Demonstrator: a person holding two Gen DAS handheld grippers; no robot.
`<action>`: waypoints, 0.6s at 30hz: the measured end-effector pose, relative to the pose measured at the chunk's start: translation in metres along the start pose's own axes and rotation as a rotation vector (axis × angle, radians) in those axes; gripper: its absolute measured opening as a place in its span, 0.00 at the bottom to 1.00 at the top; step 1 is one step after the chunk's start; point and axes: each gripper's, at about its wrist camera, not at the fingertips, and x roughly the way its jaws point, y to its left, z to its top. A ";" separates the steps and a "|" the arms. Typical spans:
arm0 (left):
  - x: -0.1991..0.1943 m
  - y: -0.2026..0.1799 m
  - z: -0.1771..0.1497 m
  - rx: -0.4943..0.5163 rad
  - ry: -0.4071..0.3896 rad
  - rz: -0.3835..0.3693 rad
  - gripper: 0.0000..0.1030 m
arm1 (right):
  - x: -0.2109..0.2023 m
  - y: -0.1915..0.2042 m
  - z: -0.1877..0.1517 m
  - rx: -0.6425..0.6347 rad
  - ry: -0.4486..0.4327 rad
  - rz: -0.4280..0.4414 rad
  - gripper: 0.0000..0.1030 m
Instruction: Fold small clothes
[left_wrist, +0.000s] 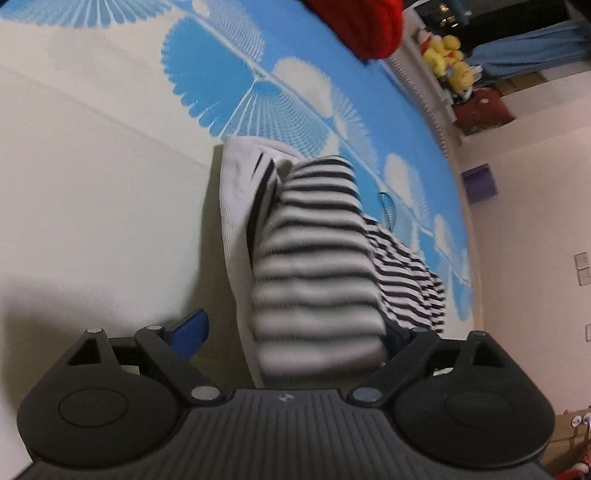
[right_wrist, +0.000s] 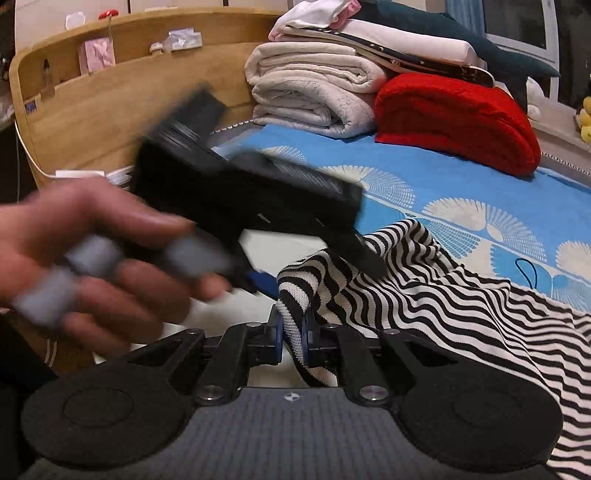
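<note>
black-and-white striped garment (right_wrist: 424, 295), blue fan-patterned sheet (right_wrist: 480, 192), red knit (right_wrist: 458, 122)

Ribbed knit striped garment (right_wrist: 424, 280); matt wooden headboard (right_wrist: 110, 103).

Black two-finger gripper rigs, one in each hand.
Left gripper (left_wrist: 295, 328): matte black linkage arms with silver pivot screws, round side discs, ribbed grey deck bearing a small white mark, blue finger pads (left_wrist: 192, 330). Right gripper (right_wrist: 294, 334): same build. Left hand (right_wrist: 99, 254) with grey fingertip covers; dark sleeve with pale cuff stripes.
</note>
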 end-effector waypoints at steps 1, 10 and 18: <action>0.008 0.001 0.003 -0.005 0.001 -0.009 0.91 | -0.003 -0.003 0.000 -0.004 0.000 0.005 0.09; 0.008 0.000 0.029 0.068 -0.025 0.023 0.15 | -0.013 -0.003 0.008 -0.003 -0.013 0.092 0.08; -0.088 -0.003 0.034 0.064 -0.235 0.122 0.14 | -0.025 -0.005 0.038 0.209 -0.174 0.255 0.08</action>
